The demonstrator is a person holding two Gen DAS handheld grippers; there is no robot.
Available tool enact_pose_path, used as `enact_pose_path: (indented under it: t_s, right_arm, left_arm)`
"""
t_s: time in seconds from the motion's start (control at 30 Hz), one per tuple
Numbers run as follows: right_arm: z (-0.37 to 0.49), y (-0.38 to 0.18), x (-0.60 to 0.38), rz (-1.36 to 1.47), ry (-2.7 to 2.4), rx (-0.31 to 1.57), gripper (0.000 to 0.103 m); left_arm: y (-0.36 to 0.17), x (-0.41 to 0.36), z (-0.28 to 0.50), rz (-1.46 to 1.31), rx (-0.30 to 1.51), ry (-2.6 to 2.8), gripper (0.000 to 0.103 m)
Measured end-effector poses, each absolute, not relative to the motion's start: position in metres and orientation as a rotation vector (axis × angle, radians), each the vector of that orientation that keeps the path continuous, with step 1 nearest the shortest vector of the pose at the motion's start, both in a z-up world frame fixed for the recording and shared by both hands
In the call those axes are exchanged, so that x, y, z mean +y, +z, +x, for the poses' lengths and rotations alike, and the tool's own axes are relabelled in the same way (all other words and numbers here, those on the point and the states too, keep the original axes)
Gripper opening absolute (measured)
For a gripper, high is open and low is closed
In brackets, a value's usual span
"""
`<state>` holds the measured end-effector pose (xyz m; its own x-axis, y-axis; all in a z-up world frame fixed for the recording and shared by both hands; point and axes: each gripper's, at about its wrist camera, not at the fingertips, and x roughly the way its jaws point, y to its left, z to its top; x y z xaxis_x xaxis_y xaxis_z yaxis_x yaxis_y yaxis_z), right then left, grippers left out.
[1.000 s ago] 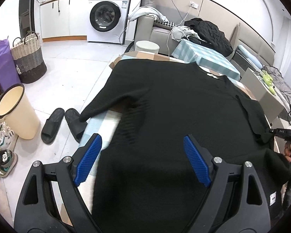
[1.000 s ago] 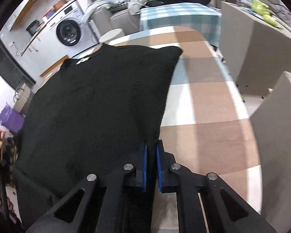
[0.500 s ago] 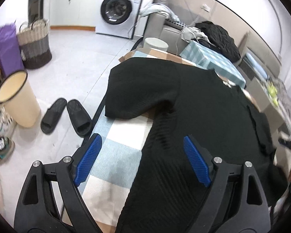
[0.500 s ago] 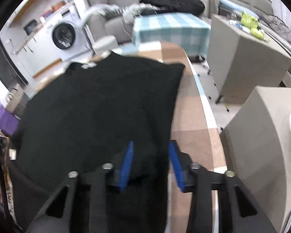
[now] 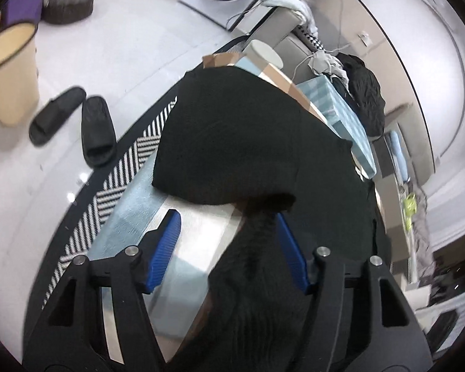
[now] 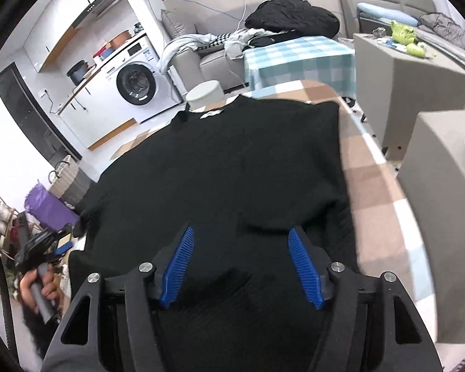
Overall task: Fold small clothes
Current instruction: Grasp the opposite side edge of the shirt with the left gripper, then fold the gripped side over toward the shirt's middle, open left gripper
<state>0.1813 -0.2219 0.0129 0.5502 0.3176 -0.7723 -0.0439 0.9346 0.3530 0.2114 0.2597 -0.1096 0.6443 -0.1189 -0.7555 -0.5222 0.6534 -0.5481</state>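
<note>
A white neck label point(image 6: 212, 112) shows at the collar of the black knit sweater point(image 6: 232, 167), at 12 o'clock of the garment in the right wrist view, but its writing is too small to read; the print on the front of the washing machine point(image 6: 138, 77) is also illegible. The sweater lies spread on a table under a checked tablecloth point(image 6: 384, 192) of blue, brown and white squares. The right gripper point(image 6: 241, 266) hangs above the hem with its blue pads apart and opening, nothing pressed between them; 1 second ago those pads were pinched shut on the sweater's right edge, and since then the gripper has let go and lifted. The left gripper point(image 5: 228, 249) has its jaws apart and closing, with the sweater's side edge just below the sleeve point(image 5: 226, 142) lying between them against the pad at 3 o'clock; the other pad stands clear over bare cloth, so no grip shows. 1 second ago this gripper stood wider over the middle of the sweater, and it has since swung toward the garment's left edge and rolled, so the room now tilts. On the floor at 9 o'clock of the left wrist view sit 2 black slippers point(image 5: 77, 121) beside a cream bin point(image 5: 11, 71). The left hand point(image 6: 38, 288) shows at 8 o'clock in the right wrist view.
</note>
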Motion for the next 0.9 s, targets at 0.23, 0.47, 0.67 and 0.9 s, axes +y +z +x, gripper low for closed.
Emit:
enact_pose_path:
  t_s: [0.23,0.47,0.67,0.9]
  right_arm:
    - [0.182,0.003,-0.220,0.329,0.236,0.962,0.065]
    - [0.184,-0.004,-0.216,0.338,0.255,0.965,0.065]
    - [0.188,-0.012,-0.220,0.356,0.238,0.983,0.065]
    - [0.182,-0.011,-0.227,0.375,0.216,0.977,0.065]
  left_arm:
    - [-0.125,0.276,0.231,-0.885,0.810,0.333,0.053]
    - [-0.130,0.290,0.241,-0.900,0.779,0.369,0.019]
    - [-0.108,0.283,0.246,-0.770,0.710,0.421,0.003]
    - [-0.014,0.201,0.297,-0.335,0.594,0.278,0.003]
